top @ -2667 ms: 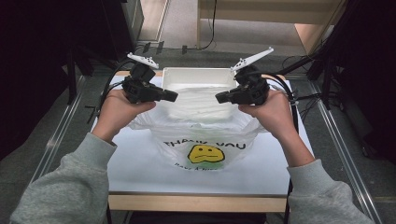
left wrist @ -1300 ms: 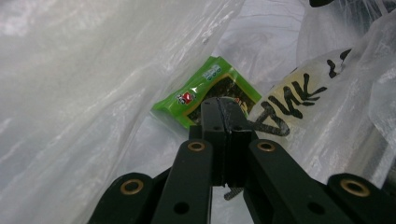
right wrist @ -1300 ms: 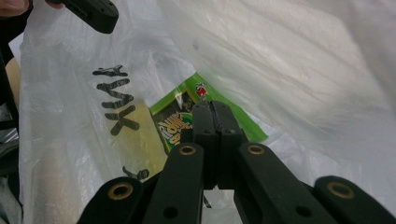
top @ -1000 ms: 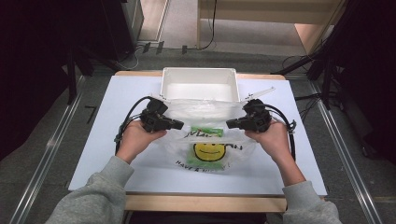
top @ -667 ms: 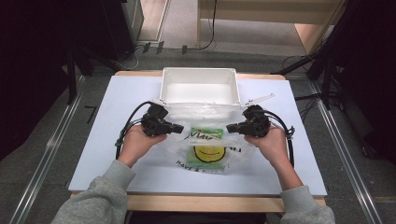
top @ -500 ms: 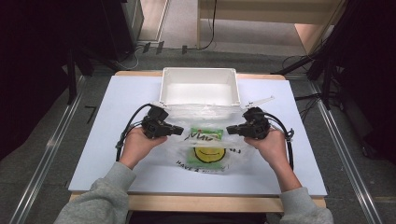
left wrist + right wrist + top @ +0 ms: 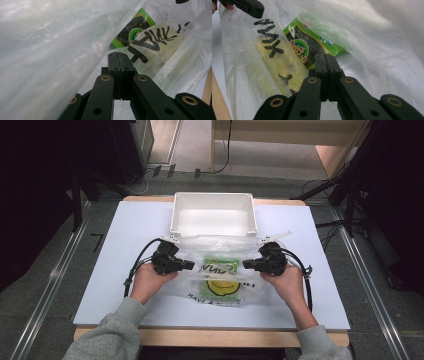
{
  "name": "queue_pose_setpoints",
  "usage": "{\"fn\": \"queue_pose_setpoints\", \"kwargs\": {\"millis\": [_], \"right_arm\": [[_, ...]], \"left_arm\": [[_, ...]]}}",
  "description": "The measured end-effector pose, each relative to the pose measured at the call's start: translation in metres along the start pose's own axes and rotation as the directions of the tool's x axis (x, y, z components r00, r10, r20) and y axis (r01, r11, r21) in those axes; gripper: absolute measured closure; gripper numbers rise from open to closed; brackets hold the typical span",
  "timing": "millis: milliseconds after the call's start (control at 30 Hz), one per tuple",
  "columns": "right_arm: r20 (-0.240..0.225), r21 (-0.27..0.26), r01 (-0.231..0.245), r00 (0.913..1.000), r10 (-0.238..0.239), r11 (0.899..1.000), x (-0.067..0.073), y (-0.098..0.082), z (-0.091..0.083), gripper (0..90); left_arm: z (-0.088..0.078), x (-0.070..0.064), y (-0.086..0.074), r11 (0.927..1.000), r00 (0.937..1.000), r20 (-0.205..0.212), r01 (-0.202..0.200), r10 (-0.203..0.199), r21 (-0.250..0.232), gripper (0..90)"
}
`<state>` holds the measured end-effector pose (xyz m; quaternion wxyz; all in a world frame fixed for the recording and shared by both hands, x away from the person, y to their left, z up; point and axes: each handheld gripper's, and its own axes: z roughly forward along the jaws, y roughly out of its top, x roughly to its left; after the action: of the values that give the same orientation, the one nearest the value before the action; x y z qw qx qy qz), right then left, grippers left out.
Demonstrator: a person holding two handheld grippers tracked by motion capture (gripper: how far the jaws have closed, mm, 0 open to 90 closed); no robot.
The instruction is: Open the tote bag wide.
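A translucent plastic bag printed with a yellow smiley and black letters lies slumped on the white table top. Inside it is a green snack packet. My left gripper is shut on the bag's left edge and my right gripper on its right edge. In the left gripper view the jaws are pressed together in the bag's film, with the green packet beyond. The right gripper view shows closed jaws, the packet and bag film.
An empty white rectangular bin stands just behind the bag at the table's far middle. Black cables trail from both grippers over the table. The wooden table edge runs along the front. Dark stands flank the table.
Both hands have sunk toward the table and drawn a little closer to the person. The bag, held up high before, now rests collapsed on the surface.
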<state>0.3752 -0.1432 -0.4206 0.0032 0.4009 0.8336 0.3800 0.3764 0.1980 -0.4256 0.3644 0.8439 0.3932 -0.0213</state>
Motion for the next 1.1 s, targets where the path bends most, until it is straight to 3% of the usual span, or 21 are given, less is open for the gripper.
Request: {"fn": "queue_pose_setpoints", "kwargs": {"millis": [367,633,800,967,1033,1100], "right_arm": [[0.034,0.014,-0.026,0.9991,0.025,1.000,-0.003,-0.018,0.011,90.0],[0.066,0.023,-0.056,0.9963,0.055,0.998,-0.009,-0.025,0.019,90.0],[0.088,0.046,-0.068,0.9941,0.064,0.997,-0.011,-0.031,0.024,90.0],[0.111,0.060,-0.081,0.9910,0.074,0.995,-0.015,-0.037,0.027,90.0],[0.120,0.056,-0.095,0.9889,0.088,0.994,-0.017,-0.039,0.025,90.0],[0.126,0.044,-0.113,0.9862,0.106,0.993,-0.018,-0.041,0.023,90.0]], "left_arm": [[-0.005,0.006,-0.018,0.9988,0.9994,-0.005,0.033,-0.033,-0.035,90.0],[0.005,0.016,-0.024,0.9971,0.9961,-0.047,0.075,-0.075,0.005,90.0],[0.005,0.024,-0.030,0.9935,0.9913,-0.070,0.113,-0.111,0.015,90.0],[0.003,0.033,-0.035,0.9829,0.9809,-0.066,0.184,-0.183,0.010,90.0],[0.000,0.036,-0.036,0.9814,0.9790,-0.073,0.192,-0.190,0.010,90.0],[-0.005,0.037,-0.037,0.9821,0.9753,-0.120,0.188,-0.185,0.013,90.0]]}}
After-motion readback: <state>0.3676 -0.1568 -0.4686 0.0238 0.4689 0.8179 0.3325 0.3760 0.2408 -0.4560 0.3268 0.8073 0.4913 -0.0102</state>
